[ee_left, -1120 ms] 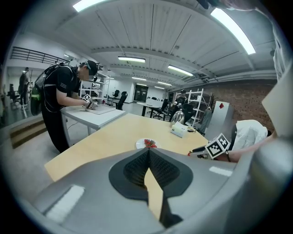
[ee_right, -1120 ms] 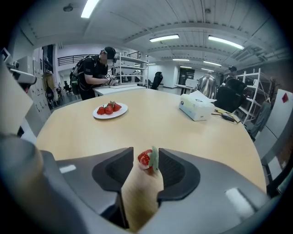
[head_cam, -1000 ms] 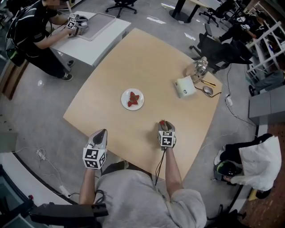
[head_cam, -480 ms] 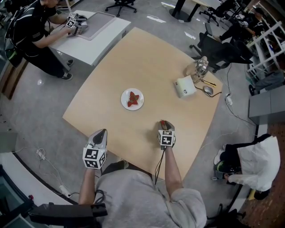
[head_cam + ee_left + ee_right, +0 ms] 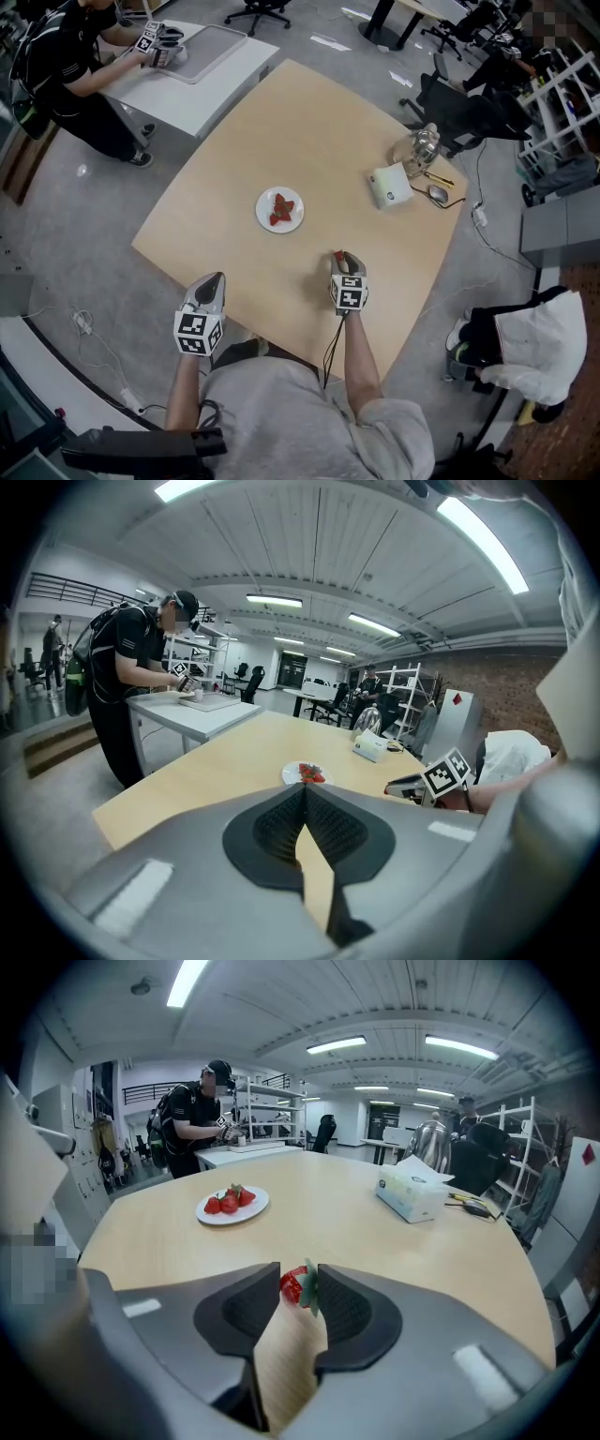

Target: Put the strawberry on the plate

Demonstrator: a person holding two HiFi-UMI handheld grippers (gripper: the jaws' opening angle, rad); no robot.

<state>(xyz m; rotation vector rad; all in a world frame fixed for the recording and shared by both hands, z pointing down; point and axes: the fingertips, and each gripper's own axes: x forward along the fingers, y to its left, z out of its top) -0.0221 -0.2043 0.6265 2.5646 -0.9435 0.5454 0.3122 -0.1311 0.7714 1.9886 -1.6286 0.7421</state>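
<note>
A white plate (image 5: 265, 202) with strawberries (image 5: 280, 208) on it sits mid-table; it also shows in the right gripper view as the plate (image 5: 211, 1215). Near the table's front edge, my right gripper (image 5: 343, 261) rests low over the tabletop. Its jaws are closing, and a red strawberry (image 5: 293, 1284) with a green leaf sits between the pads, touching both. That strawberry (image 5: 340, 255) shows only as a red speck at the jaw tips in the head view. My left gripper (image 5: 216, 277) is off the table's front left edge, shut, with nothing in it.
A white tissue box (image 5: 389, 184), a glass kettle (image 5: 422, 143) and a mouse (image 5: 438, 190) stand at the table's far right. A person (image 5: 66, 66) works at a white side table (image 5: 202, 84) at the back left. Office chairs and a crouched person surround the table.
My right gripper has edged slightly forward at the table's front edge. The left gripper has stayed put.
</note>
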